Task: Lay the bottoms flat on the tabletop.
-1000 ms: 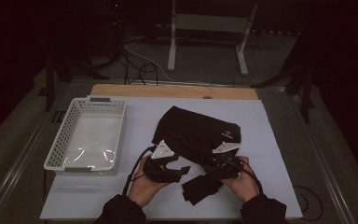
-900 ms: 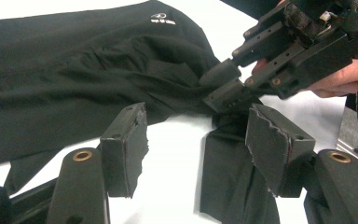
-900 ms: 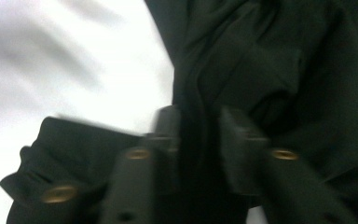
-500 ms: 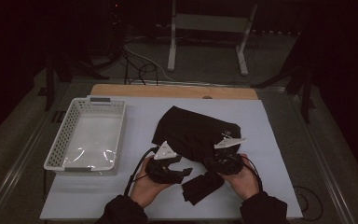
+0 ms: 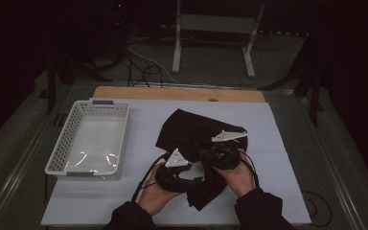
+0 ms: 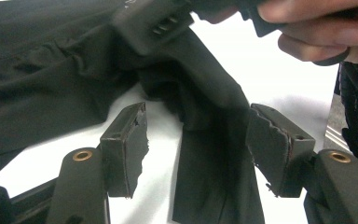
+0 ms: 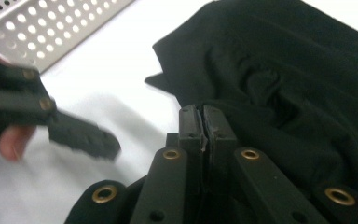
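Observation:
A black cloth [image 5: 187, 130] lies crumpled on the white table [image 5: 278, 158] in front of the person. In the high view my right gripper [image 5: 207, 156] is at the cloth's near edge. Its jaws [image 7: 201, 112] are pressed together on a fold of the cloth [image 7: 284, 79], and a strip [image 6: 205, 140] hangs down from that gripper [image 6: 158, 23]. My left gripper [image 5: 199, 181] sits just left of it. The left gripper [image 6: 196, 112] stands open around the hanging strip, and its pads [image 6: 126, 144] do not touch the strip.
A white perforated basket [image 5: 57, 158] stands at the table's left, its wall [image 7: 51, 28] beyond the cloth in the right gripper view. A wooden board [image 5: 177, 93] edges the table's far side. Cables [image 5: 143, 179] trail from the grippers toward the person.
My right gripper has risen and moved a little away from the person, pulling the cloth's near edge up with it. The left hand has stayed in place.

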